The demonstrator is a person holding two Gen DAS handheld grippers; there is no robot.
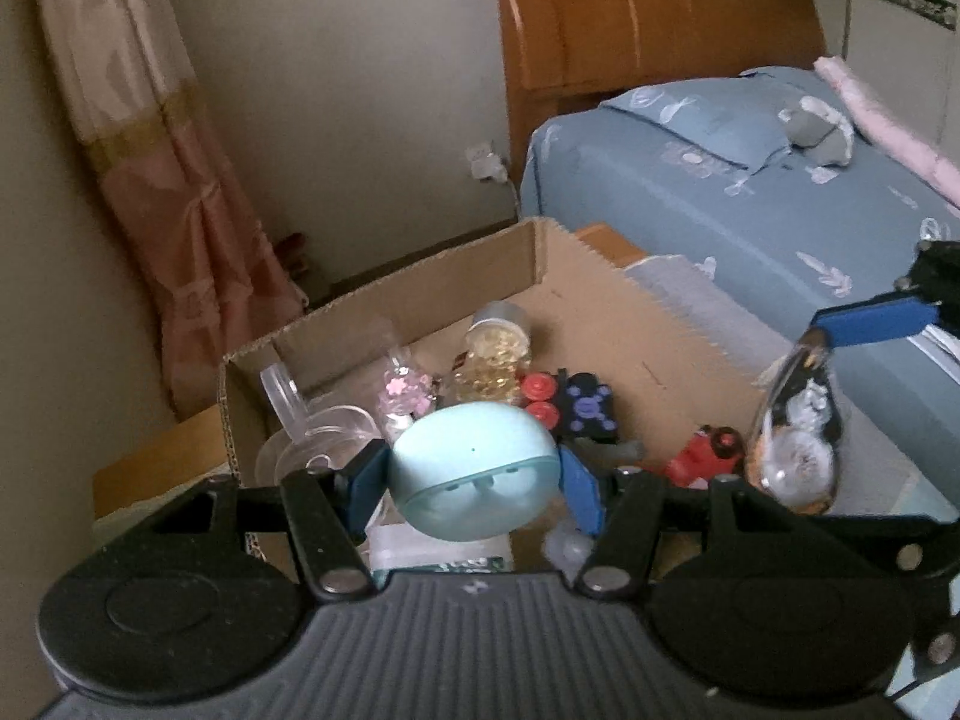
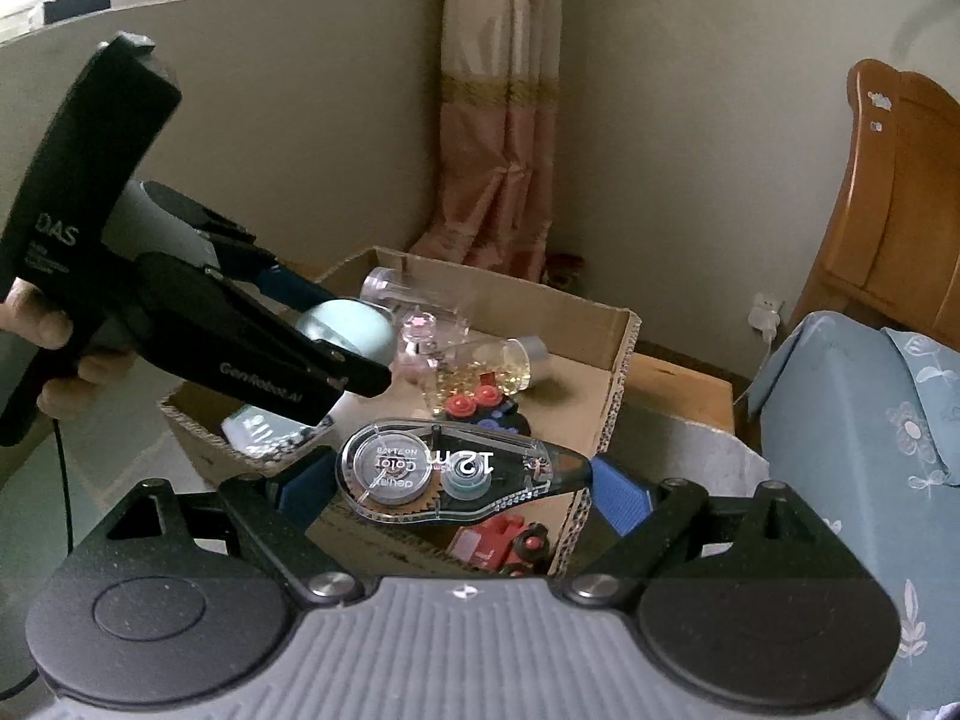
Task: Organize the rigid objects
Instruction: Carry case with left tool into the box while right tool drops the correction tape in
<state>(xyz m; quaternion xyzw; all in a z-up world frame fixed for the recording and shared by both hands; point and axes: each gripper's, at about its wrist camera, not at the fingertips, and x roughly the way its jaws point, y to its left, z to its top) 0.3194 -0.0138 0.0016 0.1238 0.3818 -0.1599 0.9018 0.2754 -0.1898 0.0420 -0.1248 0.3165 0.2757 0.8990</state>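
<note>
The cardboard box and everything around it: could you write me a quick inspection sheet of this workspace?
Surface: wooden table carrying an open cardboard box.
Job's things: pale blue case in the left gripper; clear correction tape dispenser in the right gripper; both held above the box.
Clutter: in the box, bottle of yellow beads, clear jar with pink flowers, clear glass cup, red-wheeled toy block, red toy vehicle.
Grippers: both shut on their items.
Cables: a dark cord below the person's hand; wall charger.
Surroundings: bed with blue cover, wooden headboard, pink curtain.
</note>
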